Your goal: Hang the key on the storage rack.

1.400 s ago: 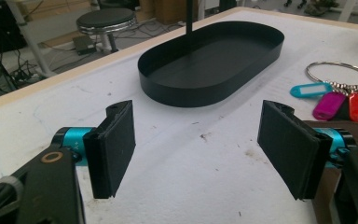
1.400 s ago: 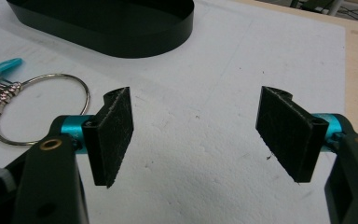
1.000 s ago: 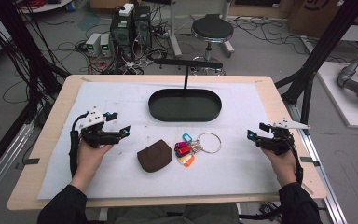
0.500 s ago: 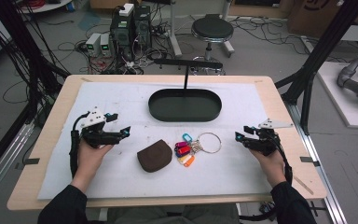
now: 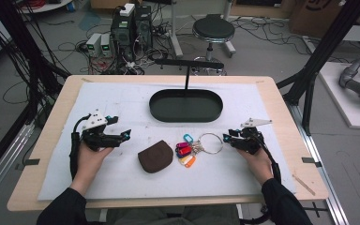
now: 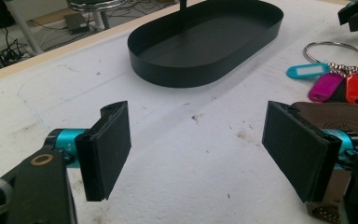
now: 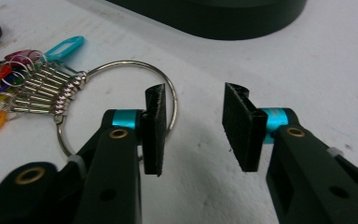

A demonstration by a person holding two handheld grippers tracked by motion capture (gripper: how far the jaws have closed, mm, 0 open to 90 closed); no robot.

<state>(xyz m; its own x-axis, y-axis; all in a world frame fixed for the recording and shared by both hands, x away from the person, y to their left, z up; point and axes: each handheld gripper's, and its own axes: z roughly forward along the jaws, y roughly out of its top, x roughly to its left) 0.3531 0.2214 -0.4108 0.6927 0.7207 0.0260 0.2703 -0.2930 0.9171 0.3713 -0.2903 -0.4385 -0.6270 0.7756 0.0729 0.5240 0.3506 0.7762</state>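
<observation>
So the table (image 5: 281, 101) here is a light wood top with a white, scuffed foam-looking mat (image 5: 122, 101) lying over most of it, pencil marks and dirt specks all over it. Behind it the room is looking pretty messy: computer boxes (image 5: 131, 23) and cables on the floor, a round black stool (image 5: 213, 29), black frame legs on both sides. A black oval tray (image 5: 186, 105) is sitting toward the far middle of the mat, with a thin black post rising behind it.

The thing in play is the key ring (image 5: 210, 143), a big shiny metal loop lying flat on the mat, with a bunch of small coiled links joining it to coloured plastic tags (image 5: 185, 152): blue, magenta, red, yellow, orange. Just left of the tags a brown leather pouch (image 5: 155, 156) is lying.

The right gripper (image 5: 226, 137) is sitting right at the loop's right edge. In the right gripper view one pad (image 7: 154, 128) is hovering over the wire of the loop (image 7: 121, 65) while the other pad is standing outside it, gap partly open, nothing pinched yet.

Compared with a second back, the right gripper is now much closer in, having slid left from near the mat's edge, and its jaws have just been closing. The left gripper (image 5: 126, 134) is staying put left of the pouch, jaws wide open and empty, as the left gripper view (image 6: 196, 154) is showing. Ring, tags and pouch are lying where they were.
</observation>
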